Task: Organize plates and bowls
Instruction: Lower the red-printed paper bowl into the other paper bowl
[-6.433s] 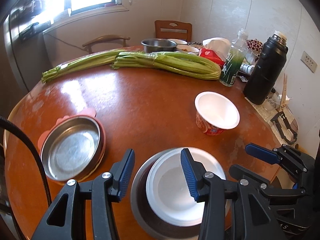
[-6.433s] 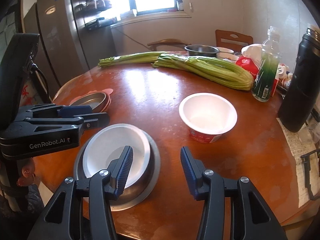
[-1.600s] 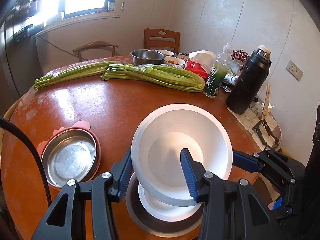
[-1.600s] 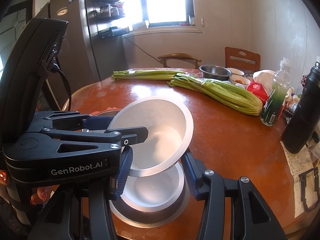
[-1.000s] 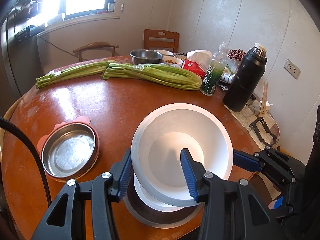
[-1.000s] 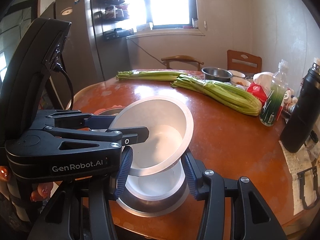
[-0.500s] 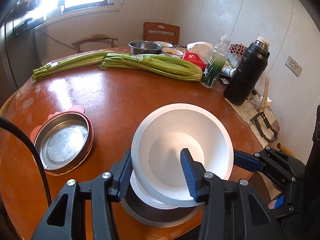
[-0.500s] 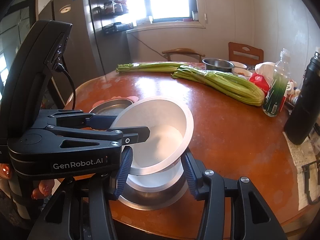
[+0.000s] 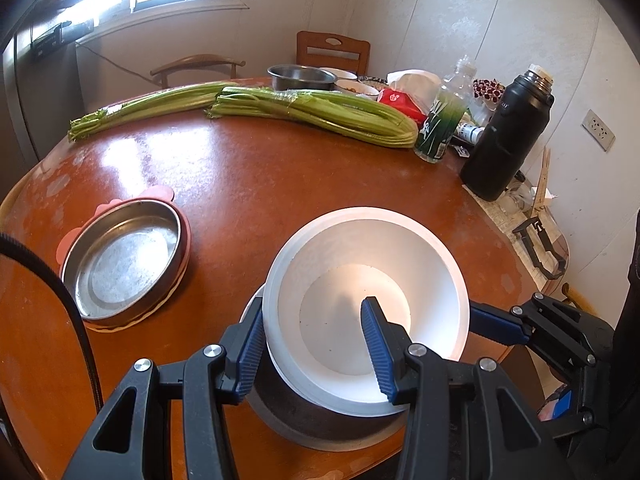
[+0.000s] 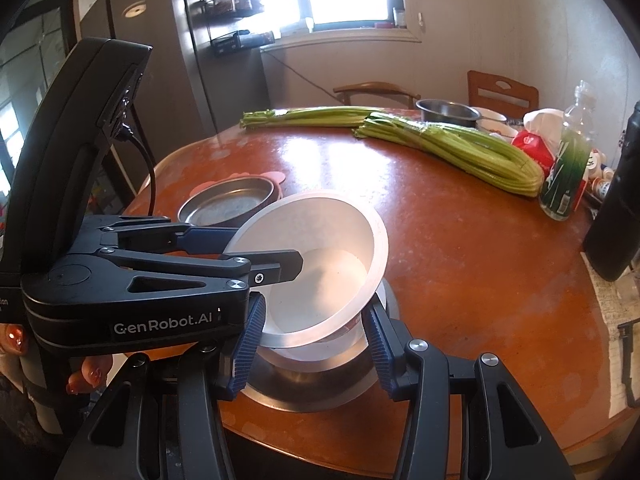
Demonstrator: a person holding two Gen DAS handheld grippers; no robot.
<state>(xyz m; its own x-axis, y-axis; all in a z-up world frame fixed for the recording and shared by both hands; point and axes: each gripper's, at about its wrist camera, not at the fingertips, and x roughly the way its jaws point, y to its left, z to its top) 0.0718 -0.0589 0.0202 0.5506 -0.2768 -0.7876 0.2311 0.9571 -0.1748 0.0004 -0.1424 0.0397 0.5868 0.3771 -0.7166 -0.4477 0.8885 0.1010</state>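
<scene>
The left tongs (image 9: 312, 350) pinch the near wall of the white paper bowl (image 9: 366, 308), one blue pad outside the rim and the other inside the bowl. The bowl hangs tilted just above a second white bowl (image 10: 308, 354) that sits in a steel plate (image 10: 312, 390) at the near edge of the round wooden bench (image 9: 248, 176). Whether the held bowl already touches the one beneath cannot be told.

From the right wrist view, the right tongs (image 10: 312, 340) straddle the lower part of the same stack, their pads close beside the white bowls; whether they press on anything cannot be told. The left tongs reach in from the left side of that view, one finger laid across the inside of the tilted bowl.

To the left on the bench lies a shallow steel dish (image 9: 124, 264) set in a pink holder (image 9: 160, 194), well apart from the stack. Across the far side stretch two bundles of celery (image 9: 320, 114), with a steel basin (image 9: 302, 76) behind them. Toward the right stand a green-labelled bottle (image 9: 440, 120), a red packet (image 9: 400, 102) and a tall black flask (image 9: 506, 136), the flask near the bench's right edge
</scene>
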